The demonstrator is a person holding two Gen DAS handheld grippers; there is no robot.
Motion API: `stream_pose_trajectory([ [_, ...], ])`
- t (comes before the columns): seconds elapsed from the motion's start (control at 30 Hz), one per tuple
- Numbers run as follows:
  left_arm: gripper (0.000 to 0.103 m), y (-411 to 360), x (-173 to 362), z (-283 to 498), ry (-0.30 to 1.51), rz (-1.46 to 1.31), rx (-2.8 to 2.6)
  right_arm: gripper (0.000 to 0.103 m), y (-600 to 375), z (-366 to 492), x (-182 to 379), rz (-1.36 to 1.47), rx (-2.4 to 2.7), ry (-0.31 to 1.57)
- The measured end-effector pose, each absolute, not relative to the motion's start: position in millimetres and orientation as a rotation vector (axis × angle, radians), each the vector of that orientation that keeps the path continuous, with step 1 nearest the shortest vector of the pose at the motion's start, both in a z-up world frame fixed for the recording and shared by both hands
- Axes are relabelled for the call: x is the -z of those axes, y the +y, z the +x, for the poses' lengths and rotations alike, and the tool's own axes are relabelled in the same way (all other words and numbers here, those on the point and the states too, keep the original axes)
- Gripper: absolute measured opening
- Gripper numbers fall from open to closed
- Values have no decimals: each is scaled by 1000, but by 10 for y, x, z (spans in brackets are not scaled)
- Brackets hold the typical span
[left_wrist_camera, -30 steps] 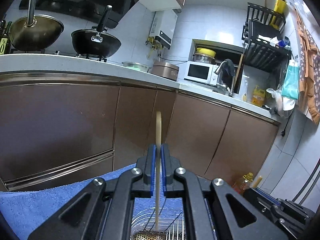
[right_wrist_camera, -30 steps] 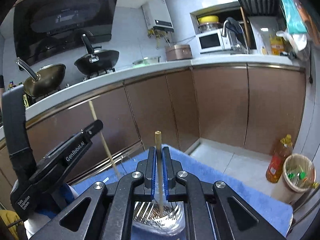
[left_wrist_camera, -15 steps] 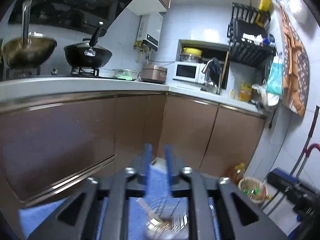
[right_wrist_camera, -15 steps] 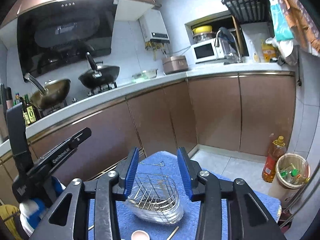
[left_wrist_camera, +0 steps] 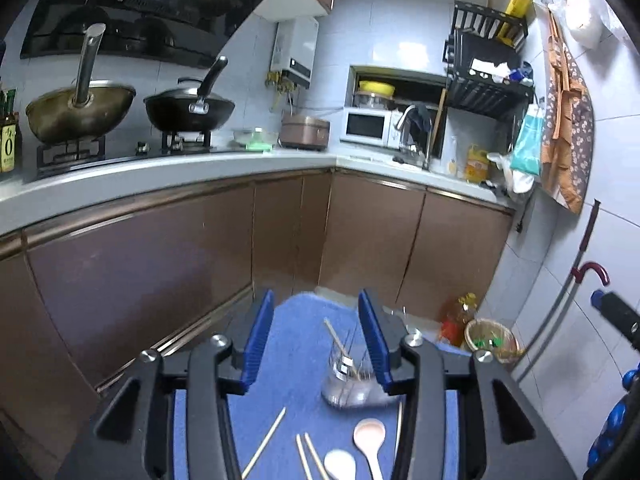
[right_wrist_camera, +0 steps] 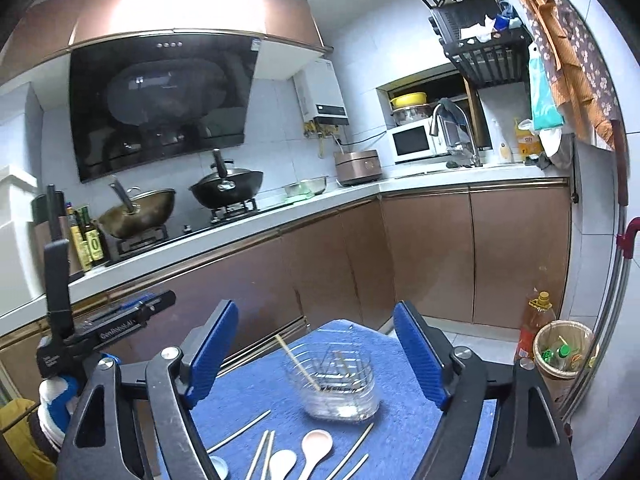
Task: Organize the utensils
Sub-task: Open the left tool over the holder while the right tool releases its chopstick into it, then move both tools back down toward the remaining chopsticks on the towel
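Note:
A clear utensil holder with a wire rack [right_wrist_camera: 335, 383] [left_wrist_camera: 349, 376] stands on a blue cloth [right_wrist_camera: 256, 396] [left_wrist_camera: 296, 344]. Wooden chopsticks [right_wrist_camera: 299, 365] [left_wrist_camera: 341, 347] lean inside it. In front of it lie loose chopsticks [right_wrist_camera: 239, 431] [left_wrist_camera: 265, 441], a pink spoon [right_wrist_camera: 316, 445] [left_wrist_camera: 370, 439] and a white spoon [right_wrist_camera: 282, 462] [left_wrist_camera: 340, 465]. My left gripper [left_wrist_camera: 317, 336] hovers above the cloth, jaws opening, nothing between them. My right gripper [right_wrist_camera: 316, 344] is also above the table with jaws opening wide and empty. The left gripper's body [right_wrist_camera: 100, 332] shows at the left of the right wrist view.
Brown cabinets [right_wrist_camera: 432, 256] run under a white counter with two woks [right_wrist_camera: 226, 186] on a stove. A microwave [right_wrist_camera: 412, 144] and a sink tap stand further right. An oil bottle [right_wrist_camera: 536, 328] and a waste basket [right_wrist_camera: 568, 352] sit on the floor at right.
Both grippers were shut on chopsticks over the holder; they let go, the chopsticks now rest in the holder, and both grippers have opened, risen and drawn back from it.

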State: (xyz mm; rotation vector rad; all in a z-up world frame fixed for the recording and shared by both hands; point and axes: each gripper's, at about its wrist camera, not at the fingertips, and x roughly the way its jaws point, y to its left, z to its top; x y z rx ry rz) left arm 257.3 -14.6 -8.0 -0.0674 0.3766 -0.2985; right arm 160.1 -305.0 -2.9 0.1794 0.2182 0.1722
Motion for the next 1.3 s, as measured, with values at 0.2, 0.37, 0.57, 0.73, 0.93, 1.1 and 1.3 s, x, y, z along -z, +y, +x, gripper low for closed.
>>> stream_pose_trajectory([
  [0.2,42,-8,298,2437,508,-83,318,79,-3045,1338,73,212,-144,265],
  [0.37,42,74,546,2428,635,-93,338,79,-3111,1266,187,239,-90,332],
  [0.57,42,18,910,2529,781,-62,355,69,-3161,1449,509,264,-52,497],
  [0.73,42,-63,1304,2720,936,-68,367,45,-3204,1822,1073,336,-84,711],
  [0.93,42,-93,1725,3046,1096,-85,357,36,-3237,2269,1742,413,-121,922],
  [1.1,41,-143,2027,3356,1203,-105,330,33,-3221,2622,2138,424,-119,1037],
  [1.3,36,-267,2302,3587,1271,-86,298,29,-3177,2929,2453,399,-101,1125],
])
